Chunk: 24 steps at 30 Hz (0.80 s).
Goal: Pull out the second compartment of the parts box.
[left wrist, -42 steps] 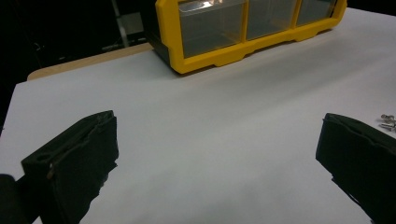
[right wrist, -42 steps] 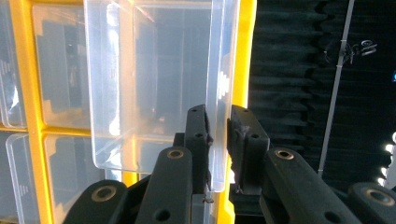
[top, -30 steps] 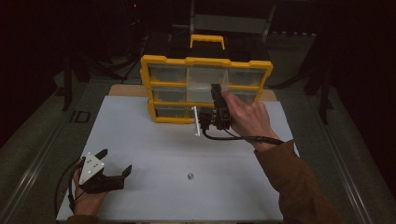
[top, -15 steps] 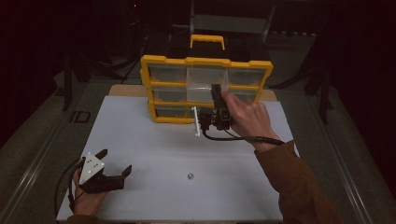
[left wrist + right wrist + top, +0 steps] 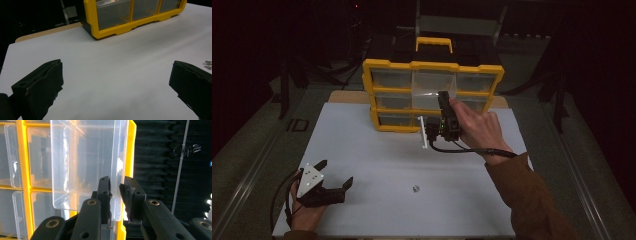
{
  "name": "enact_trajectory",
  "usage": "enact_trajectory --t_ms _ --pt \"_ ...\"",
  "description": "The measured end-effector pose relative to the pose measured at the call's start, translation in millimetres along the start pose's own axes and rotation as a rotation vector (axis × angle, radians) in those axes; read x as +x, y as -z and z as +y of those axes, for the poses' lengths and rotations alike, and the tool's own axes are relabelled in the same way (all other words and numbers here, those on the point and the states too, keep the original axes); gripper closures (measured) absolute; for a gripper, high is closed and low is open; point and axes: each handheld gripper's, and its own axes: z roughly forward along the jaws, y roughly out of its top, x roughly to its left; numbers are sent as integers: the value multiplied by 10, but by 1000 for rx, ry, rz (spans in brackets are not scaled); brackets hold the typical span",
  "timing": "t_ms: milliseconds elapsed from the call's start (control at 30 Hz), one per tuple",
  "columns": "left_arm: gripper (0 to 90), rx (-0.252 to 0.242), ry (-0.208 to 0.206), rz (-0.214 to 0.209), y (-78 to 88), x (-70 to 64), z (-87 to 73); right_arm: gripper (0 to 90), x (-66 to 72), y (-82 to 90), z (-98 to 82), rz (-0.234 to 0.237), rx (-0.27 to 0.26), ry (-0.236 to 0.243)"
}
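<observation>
R hand-held gripper point(image 5: 115, 185) pinches clear plastic drawer point(image 5: 87, 165) wall, jaws just easing, at far yellow organiser point(image 5: 432, 95); L hand-held gripper point(image 5: 334, 175) open near-left on bench point(image 5: 377, 160).

A rust-brown long sleeve point(image 5: 532, 200) is worn on the right arm. The right hand's black two-jaw gripper point(image 5: 443, 112) carries a small green light on its body, and a black cable trails from it. Round rivets are seen along its black link arms in the right gripper view. The left hand's black gripper point(image 5: 332, 177) is topped by a grey three-cornered plate with small dark holes. Its fingers point(image 5: 40, 87) are blocky, matte and black.
</observation>
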Motion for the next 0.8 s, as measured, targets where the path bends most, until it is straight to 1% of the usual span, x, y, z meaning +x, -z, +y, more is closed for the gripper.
enact_trajectory --t_ms 167,200,233,333,367,500,667,733,800 --pt "0 1 0 0 1 -1 0 683 25 45 -5 2 -15 -17" --pt "0 1 0 0 1 -1 0 683 25 45 -5 2 -15 -17" --pt "0 1 0 0 -1 -2 0 641 40 68 -12 16 -22 -44" --pt "0 1 0 0 -1 -2 0 584 69 90 -24 23 -32 -81" --pt "0 2 0 0 -1 -2 0 563 84 103 -29 30 -37 -100" --pt "0 1 1 0 -2 -4 0 479 136 140 -38 31 -55 -149" --pt "0 2 0 1 -1 -3 0 406 207 168 -53 57 -70 -201" --pt "0 2 1 1 -1 -2 -1 392 242 172 -54 79 -70 -234" --pt "0 3 1 1 -1 -2 0 383 278 178 -52 95 -77 -249"
